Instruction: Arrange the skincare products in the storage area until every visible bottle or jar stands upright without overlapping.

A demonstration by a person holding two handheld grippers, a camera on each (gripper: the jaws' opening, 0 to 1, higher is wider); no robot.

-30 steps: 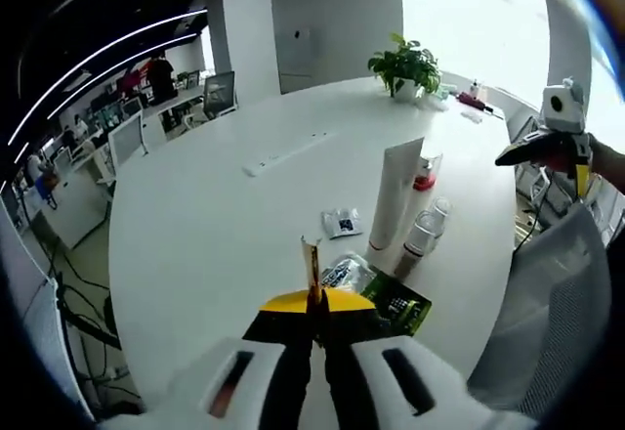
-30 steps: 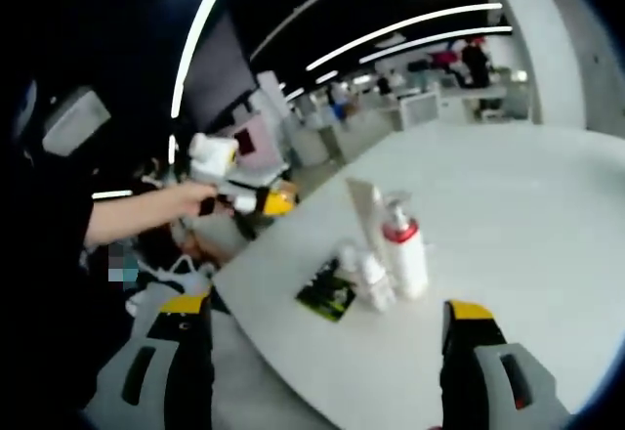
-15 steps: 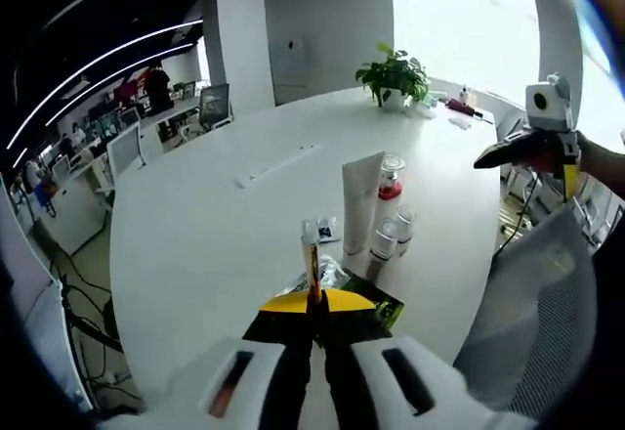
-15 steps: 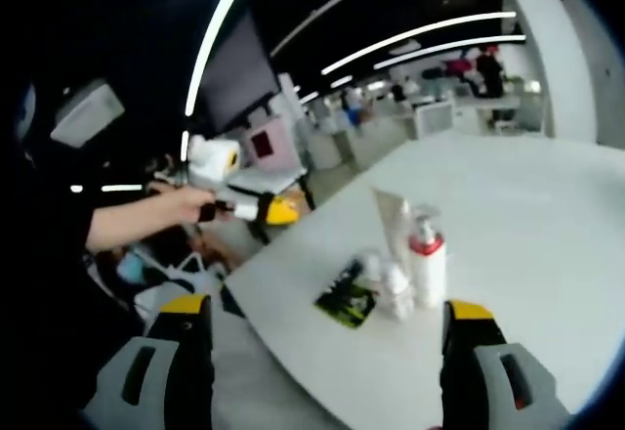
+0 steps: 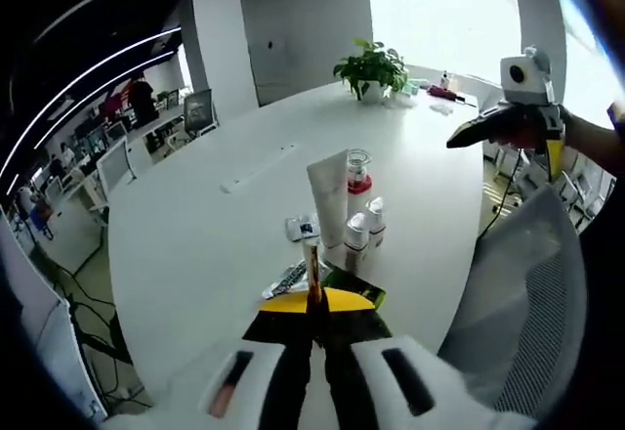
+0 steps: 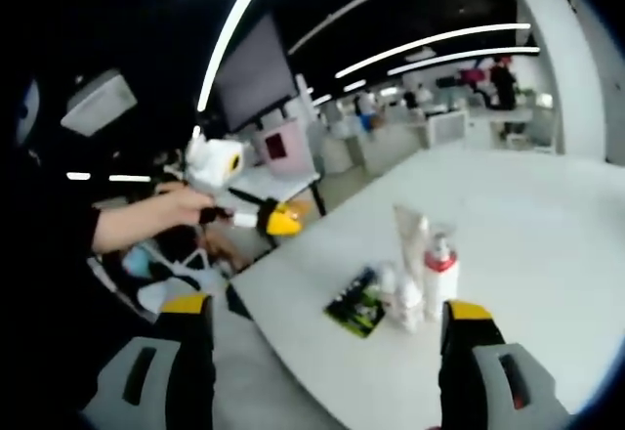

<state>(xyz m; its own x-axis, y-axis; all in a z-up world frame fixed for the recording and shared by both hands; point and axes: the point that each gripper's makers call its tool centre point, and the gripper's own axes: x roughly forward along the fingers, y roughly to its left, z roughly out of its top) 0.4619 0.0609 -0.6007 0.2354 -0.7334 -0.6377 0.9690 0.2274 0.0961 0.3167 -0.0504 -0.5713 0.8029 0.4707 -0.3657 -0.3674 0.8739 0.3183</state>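
On the large round white desk (image 5: 195, 244) a small group of skincare products stands close together near the desk's edge. In the left gripper view the tall white tube (image 5: 329, 198) stands upright on its cap, with a clear bottle with a red collar (image 5: 357, 169) just behind it and two small clear bottles with white caps (image 5: 363, 227) just beside it on the right. A small flat sachet (image 5: 302, 228) lies on the desk to the left of the tube, and a dark green packet (image 5: 354, 288) lies flat in front of the group, partly hidden behind the jaws. The left gripper (image 5: 313, 298) hangs above the desk edge with its yellow-tipped jaws pressed together, and a thin brownish strip rises from between the tips; what that strip is cannot be told. Farther across the desk stands a potted plant (image 5: 369, 66).

In the right gripper view the right gripper (image 6: 326, 318) has its jaws spread wide, nothing between them, and is held off the desk. Between the jaws the same group appears: the white tube (image 6: 411, 239), the red-collared bottle (image 6: 440, 276), the small bottles (image 6: 399, 297) and the green packet (image 6: 356, 305). The left gripper (image 6: 276, 221) also shows here, held in a person's hand (image 6: 176, 205) out beyond the desk edge.
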